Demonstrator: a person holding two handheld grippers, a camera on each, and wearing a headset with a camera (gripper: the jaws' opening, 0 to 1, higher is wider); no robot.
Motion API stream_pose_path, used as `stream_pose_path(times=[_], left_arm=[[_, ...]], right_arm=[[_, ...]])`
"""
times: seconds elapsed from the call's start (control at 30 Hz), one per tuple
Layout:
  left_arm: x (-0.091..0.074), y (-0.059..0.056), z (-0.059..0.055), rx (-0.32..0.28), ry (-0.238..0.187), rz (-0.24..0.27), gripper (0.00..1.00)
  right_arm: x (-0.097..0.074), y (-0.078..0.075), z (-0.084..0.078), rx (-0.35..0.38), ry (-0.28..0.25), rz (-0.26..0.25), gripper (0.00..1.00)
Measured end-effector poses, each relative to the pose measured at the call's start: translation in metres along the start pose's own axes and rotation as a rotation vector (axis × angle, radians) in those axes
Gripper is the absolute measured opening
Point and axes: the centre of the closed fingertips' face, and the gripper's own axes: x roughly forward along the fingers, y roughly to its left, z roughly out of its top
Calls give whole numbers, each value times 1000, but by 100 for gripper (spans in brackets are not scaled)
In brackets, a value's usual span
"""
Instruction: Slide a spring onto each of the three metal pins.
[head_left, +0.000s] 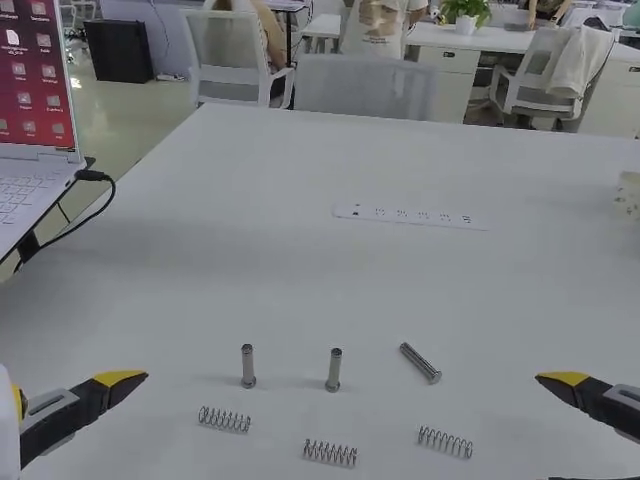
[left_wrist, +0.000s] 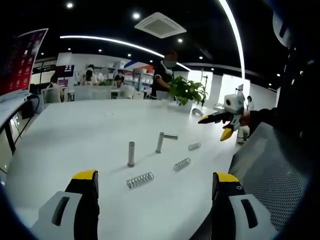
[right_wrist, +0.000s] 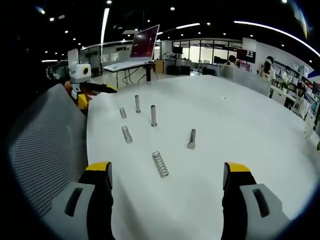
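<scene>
Left pin (head_left: 248, 365) and middle pin (head_left: 334, 369) stand straight up on white surface (head_left: 400, 290). Right pin (head_left: 420, 362) lies flat and slanted, wide end toward person.

Left spring (head_left: 224, 419), middle spring (head_left: 330, 453) and right spring (head_left: 445, 441) lie flat in row, long way side to side, between pins and near edge. Lots of bare room behind pins.

Left hand-held gripper (left_wrist: 156, 176) wide open, holding nothing, well left of springs. Right hand-held gripper (right_wrist: 167, 167) wide open, holding nothing, well to right.

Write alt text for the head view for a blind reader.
The left pin and middle pin stand upright on a white table, the right pin lies flat, and three springs lie loose in front. The left gripper and right gripper flank them.
</scene>
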Motion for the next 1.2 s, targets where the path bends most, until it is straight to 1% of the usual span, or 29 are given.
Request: stream_pose_path(times=[0.23, 0.37, 0.57, 0.87, 1.1, 1.2], left_arm=[[1, 0, -3, -7, 9, -1, 91], [2, 0, -5, -10, 13, -2, 91], [3, 1, -4, -12, 12, 1, 91], [2, 2, -4, -12, 10, 5, 91], [3, 2, -4, -7, 11, 5, 91], [4, 2, -3, -6, 9, 4, 91]], right_arm=[[3, -1, -1, 2, 12, 9, 92], [6, -3, 1, -1, 14, 10, 91], [8, -4, 4, -3, 12, 14, 91], [8, -3, 0, 0, 24, 18, 91], [11, -9, 7, -6, 19, 16, 91], [14, -13, 13, -12, 15, 16, 90]])
